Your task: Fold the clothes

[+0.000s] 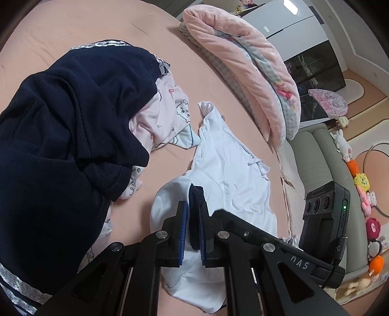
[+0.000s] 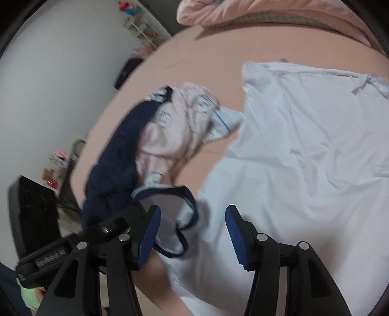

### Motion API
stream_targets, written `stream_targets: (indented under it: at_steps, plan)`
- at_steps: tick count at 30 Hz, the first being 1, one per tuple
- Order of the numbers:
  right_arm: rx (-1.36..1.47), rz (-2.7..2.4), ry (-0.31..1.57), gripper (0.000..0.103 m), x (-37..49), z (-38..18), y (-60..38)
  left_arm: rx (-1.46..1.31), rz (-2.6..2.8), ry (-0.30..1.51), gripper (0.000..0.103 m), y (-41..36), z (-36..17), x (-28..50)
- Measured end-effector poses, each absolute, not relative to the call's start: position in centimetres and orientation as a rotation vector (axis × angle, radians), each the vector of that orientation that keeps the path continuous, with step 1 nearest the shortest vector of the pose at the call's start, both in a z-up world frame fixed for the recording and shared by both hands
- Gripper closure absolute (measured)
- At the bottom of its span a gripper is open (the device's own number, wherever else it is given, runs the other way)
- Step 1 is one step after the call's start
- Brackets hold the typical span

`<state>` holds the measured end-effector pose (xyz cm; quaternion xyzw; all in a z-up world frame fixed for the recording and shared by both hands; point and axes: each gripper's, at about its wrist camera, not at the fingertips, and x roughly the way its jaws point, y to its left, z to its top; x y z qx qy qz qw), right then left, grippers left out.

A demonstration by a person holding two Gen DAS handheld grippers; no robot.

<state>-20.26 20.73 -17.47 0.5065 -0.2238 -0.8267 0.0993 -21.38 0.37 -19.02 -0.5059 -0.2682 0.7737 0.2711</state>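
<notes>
The left hand-held gripper (image 1: 193, 226) pinches a dark trim of the white shirt (image 1: 228, 175) on the bed (image 1: 97, 21). The right hand-held gripper (image 2: 192, 233) is open, holding nothing. The shirt stretches away ahead of both, its navy-edged sleeve (image 2: 170, 214) just beside the right one.

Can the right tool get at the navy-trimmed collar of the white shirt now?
Probably yes: the right tool stands open with the navy-trimmed collar lying loose between its fingers, nothing covering it. The left tool pinches navy trim nearby.

Pink-sheeted bed (image 1: 80, 26), grey sofa (image 1: 313, 155), white wall (image 2: 48, 73), beige floor (image 1: 364, 80).
</notes>
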Motion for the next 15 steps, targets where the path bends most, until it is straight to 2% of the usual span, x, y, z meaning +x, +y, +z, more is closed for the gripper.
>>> stream_targets:
  at_steps: [9,15]
  plan:
    - [1.751,-2.440,-0.254,0.047,-20.2,-17.0,18.3,-1.375,2.089,-0.678,0.096,0.6,-18.9,-21.3]
    - [1.817,-2.385,-0.119,0.047,-21.3,-16.8,16.3,-1.369,2.121,-0.615,0.096,0.8,-18.4,-21.3]
